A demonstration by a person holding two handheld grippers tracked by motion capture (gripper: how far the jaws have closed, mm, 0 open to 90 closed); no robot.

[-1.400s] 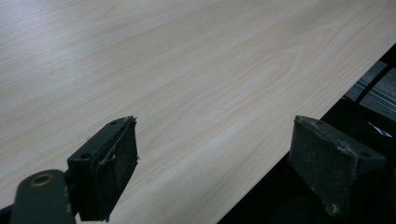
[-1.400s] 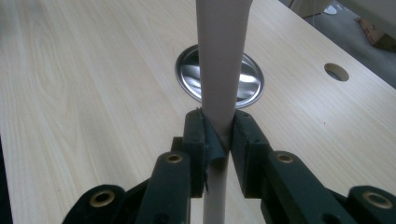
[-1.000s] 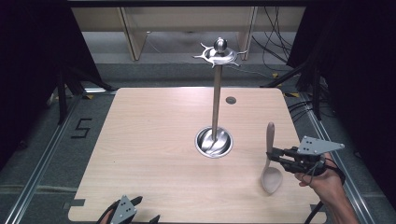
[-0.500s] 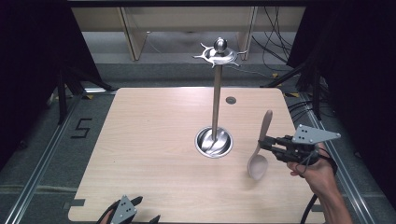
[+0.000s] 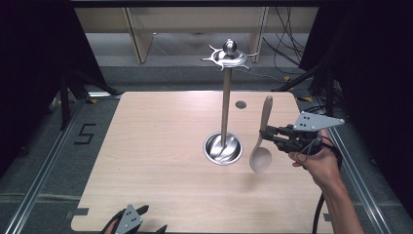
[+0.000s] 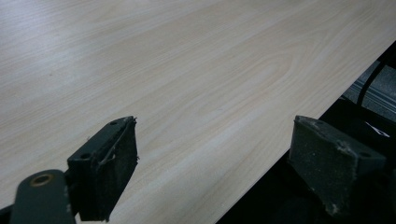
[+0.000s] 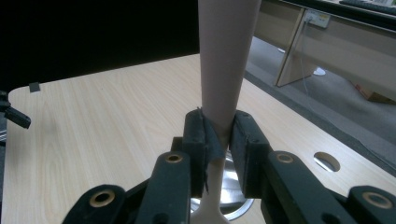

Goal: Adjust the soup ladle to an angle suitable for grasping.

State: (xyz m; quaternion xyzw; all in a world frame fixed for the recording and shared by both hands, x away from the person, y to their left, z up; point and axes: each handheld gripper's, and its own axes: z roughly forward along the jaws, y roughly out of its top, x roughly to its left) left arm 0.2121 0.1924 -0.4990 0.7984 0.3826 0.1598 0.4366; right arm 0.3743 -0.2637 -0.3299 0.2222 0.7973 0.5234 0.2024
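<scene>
High view: a wooden spoon (image 5: 263, 135) is held clamped by its handle, bowl down, in the right gripper (image 5: 269, 134) above the table (image 5: 146, 146) near its right edge, beside the metal stand (image 5: 224, 122); the left gripper (image 6: 210, 163), jaws spread wide and empty, is recorded at the near edge.

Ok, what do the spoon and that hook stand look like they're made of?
Spoon, held by the right gripper: looks like pale unpainted wood, matte, with no glare. Stand: seems polished metal, probably steel; its round base and ball top give bright mirror-like reflections. Tabletop: light wood-grain surface, possibly laminate.
</scene>
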